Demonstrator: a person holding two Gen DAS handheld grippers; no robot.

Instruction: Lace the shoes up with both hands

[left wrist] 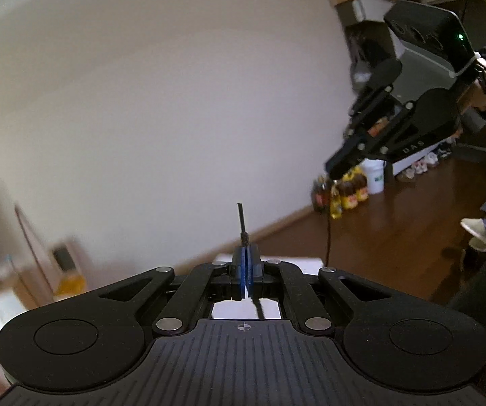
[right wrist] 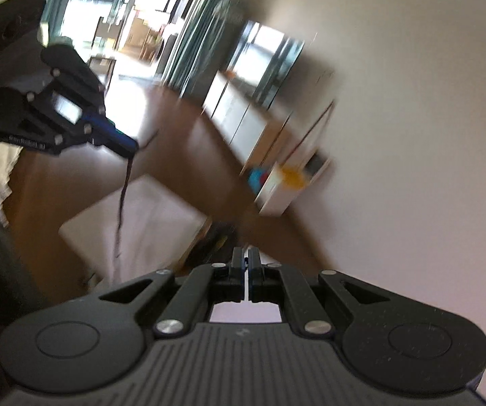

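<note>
In the left wrist view my left gripper (left wrist: 245, 253) is shut on a black shoelace (left wrist: 241, 221), whose stiff end pokes up past the blue pads. My right gripper (left wrist: 333, 173) hangs at the upper right, also shut, and a second black lace strand (left wrist: 328, 233) drops from its tip. The right wrist view shows my right gripper (right wrist: 246, 257) with its jaws together. In that view my left gripper (right wrist: 130, 148) is at the upper left, and the lace (right wrist: 122, 196) dangles from it over the white table (right wrist: 155, 223). A blurred dark shape (right wrist: 209, 243) lies at the table's edge; I cannot tell whether it is the shoe.
On the brown wooden floor stand several bottles (left wrist: 344, 196) and a white bucket (left wrist: 374, 176). Several shoes (left wrist: 425, 162) line the far wall. A person's foot (left wrist: 483, 233) is at the right. A low white cabinet (right wrist: 243, 115) runs along the wall.
</note>
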